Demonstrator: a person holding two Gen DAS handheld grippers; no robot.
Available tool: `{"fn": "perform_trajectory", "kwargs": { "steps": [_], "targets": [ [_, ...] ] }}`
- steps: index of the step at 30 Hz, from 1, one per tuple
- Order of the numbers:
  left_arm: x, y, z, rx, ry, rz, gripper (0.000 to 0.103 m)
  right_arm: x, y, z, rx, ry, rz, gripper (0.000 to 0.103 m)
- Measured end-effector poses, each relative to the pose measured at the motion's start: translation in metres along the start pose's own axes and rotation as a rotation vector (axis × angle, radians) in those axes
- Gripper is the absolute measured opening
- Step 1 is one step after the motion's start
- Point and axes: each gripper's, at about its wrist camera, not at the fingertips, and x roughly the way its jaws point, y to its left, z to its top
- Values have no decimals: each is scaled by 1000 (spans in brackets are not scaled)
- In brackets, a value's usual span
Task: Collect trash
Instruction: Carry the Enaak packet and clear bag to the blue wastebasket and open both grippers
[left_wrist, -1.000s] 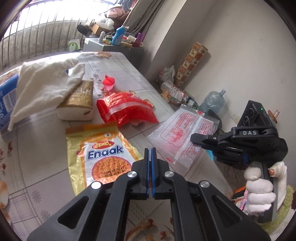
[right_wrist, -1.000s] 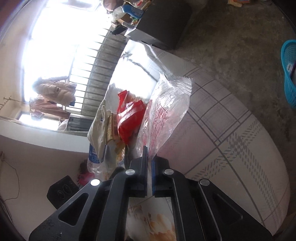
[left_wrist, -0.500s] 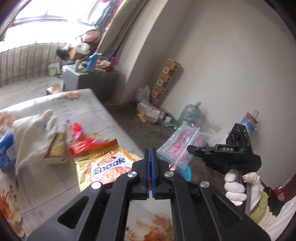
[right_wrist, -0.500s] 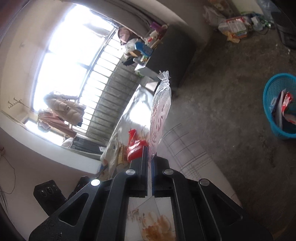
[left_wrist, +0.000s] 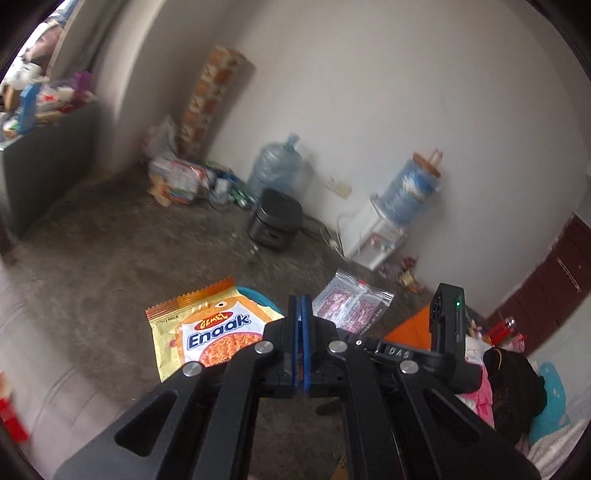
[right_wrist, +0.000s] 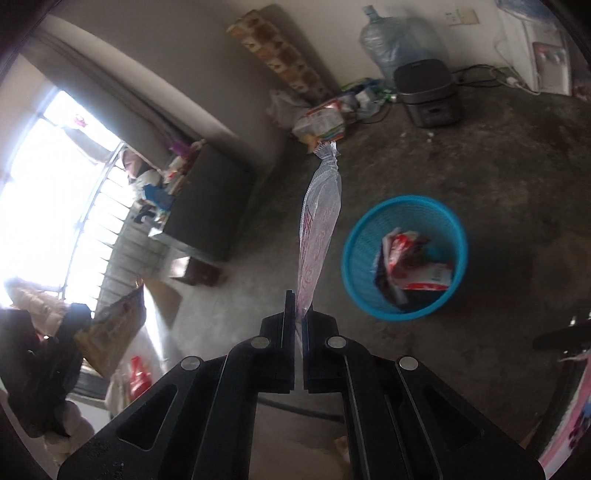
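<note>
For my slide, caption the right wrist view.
Right gripper pinches a clear printed bag beside a blue basket already holding wrappers.

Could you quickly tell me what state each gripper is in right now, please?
Left gripper: closed on the Enaak noodle wrapper.
Right gripper: closed on the clear printed plastic bag.

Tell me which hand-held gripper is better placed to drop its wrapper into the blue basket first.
Probably the right hand-held gripper: its clear plastic bag hangs close beside the blue basket, whose mouth is in full view. From the left hand-held gripper, the Enaak packet hides most of the basket.
</note>
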Motion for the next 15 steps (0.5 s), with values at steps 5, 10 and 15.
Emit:
{"fn": "perform_trajectory", "kwargs": {
  "steps": [5, 10, 15],
  "targets": [
    [115, 9, 10, -43, 175, -46, 1, 55, -42, 16, 37, 41, -133, 2],
    [206, 25, 8, -72, 275, -55, 1, 115, -70, 36, 73, 70, -201, 5],
    [256, 44, 1, -102, 303, 37, 49, 166, -99, 51, 125, 138, -237, 35]
  ]
}}
